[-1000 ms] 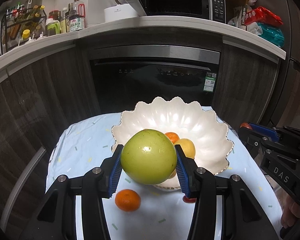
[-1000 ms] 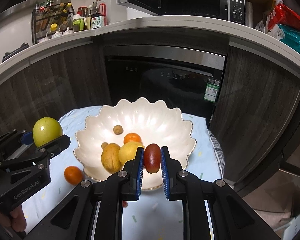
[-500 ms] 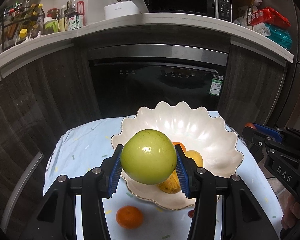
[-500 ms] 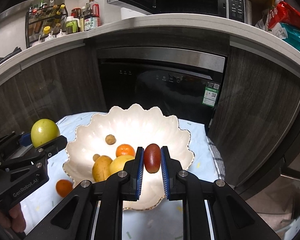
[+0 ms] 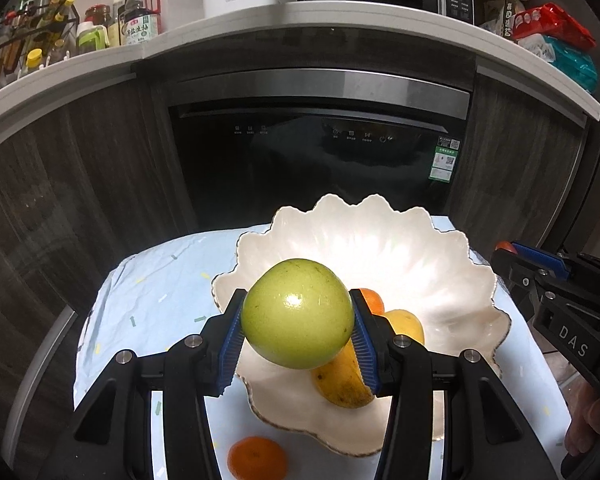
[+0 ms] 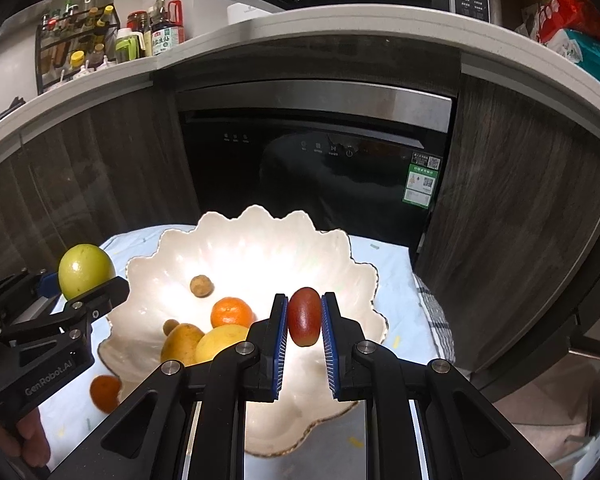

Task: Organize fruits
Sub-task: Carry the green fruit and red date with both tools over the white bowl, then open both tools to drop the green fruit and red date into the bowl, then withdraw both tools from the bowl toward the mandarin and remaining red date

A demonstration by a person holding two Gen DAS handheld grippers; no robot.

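My left gripper (image 5: 298,334) is shut on a large green apple (image 5: 297,312) and holds it above the near left rim of a white scalloped bowl (image 5: 400,248). My right gripper (image 6: 304,326) is shut on a small red oval fruit (image 6: 304,316) over the bowl's (image 6: 260,248) right half. In the bowl lie a mandarin (image 6: 232,312), a yellow fruit (image 6: 220,342), a brownish-yellow mango (image 6: 180,342) and a small brown fruit (image 6: 201,286). A loose mandarin (image 5: 257,458) lies on the cloth in front of the bowl. The left gripper and apple also show in the right wrist view (image 6: 86,270).
The bowl stands on a small table with a light blue cloth (image 5: 160,280). Behind it is a dark built-in dishwasher (image 5: 320,152) under a white counter (image 5: 300,16) with bottles and a microwave. A checked towel (image 6: 434,320) hangs at the table's right edge.
Both grippers have moved forward and up over the bowl with their fruits still held. The bowl sits lower and nearer in both views.
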